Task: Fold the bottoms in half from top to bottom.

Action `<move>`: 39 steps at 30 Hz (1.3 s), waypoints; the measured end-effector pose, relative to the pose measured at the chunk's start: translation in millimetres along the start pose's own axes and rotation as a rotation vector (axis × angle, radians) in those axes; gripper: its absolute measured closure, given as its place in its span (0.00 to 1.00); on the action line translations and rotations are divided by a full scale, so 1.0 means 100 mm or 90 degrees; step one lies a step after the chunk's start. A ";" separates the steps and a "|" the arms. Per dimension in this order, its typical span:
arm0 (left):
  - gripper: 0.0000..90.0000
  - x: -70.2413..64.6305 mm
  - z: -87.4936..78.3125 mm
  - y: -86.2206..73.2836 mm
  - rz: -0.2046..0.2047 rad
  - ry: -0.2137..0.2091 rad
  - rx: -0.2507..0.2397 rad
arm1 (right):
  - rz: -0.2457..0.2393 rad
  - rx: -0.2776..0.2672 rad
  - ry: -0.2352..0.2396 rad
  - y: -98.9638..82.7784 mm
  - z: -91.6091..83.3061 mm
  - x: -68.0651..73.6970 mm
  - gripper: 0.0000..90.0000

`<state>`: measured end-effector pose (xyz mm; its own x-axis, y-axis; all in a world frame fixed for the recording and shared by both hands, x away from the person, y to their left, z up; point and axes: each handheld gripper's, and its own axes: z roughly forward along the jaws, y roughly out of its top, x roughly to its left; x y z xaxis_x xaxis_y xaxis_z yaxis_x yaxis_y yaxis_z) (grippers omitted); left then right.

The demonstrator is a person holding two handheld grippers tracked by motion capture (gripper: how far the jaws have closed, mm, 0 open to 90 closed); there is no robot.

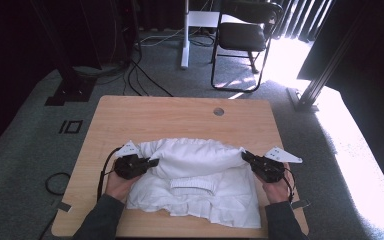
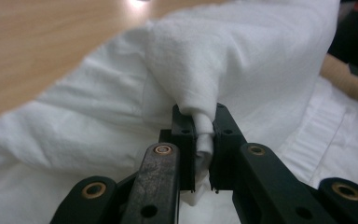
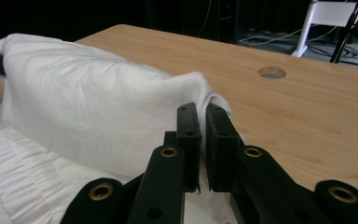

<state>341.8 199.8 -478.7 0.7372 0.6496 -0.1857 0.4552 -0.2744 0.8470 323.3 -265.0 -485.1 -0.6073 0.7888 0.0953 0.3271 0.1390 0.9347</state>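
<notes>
Between left tongs (image 2: pixel 203 140), bunched fold of white cloth (image 1: pixel 195 175) is pinched, pads pressed on fabric. Right tongs (image 3: pixel 202 140) clamped on opposite corner of cloth, thin edge caught between jaws. Cloth is lifted as folded ridge between both tongs, lower part spread on surface (image 1: pixel 180 112), ribbed waistband (image 1: pixel 194 185) seen at middle. Round hole (image 1: pixel 218 111) noted in surface beyond cloth. Chair (image 1: pixel 245 37) stands on carpet behind.

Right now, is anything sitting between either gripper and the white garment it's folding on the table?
Nothing visible. The left gripper is shut on a bunched corner of the white garment, and the right gripper is shut on the opposite corner. The wooden table beyond the lifted fold is bare.
</notes>
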 end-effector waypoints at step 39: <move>0.57 -0.34 -0.06 0.05 -0.021 -0.014 0.006 | -0.004 0.050 -0.004 0.10 0.04 0.64 0.52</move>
<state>315.9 180.7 -465.1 0.7324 0.6427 -0.2246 0.4838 -0.2593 0.8359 291.3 -210.8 -470.8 -0.6052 0.7914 0.0865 0.3789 0.1907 0.9056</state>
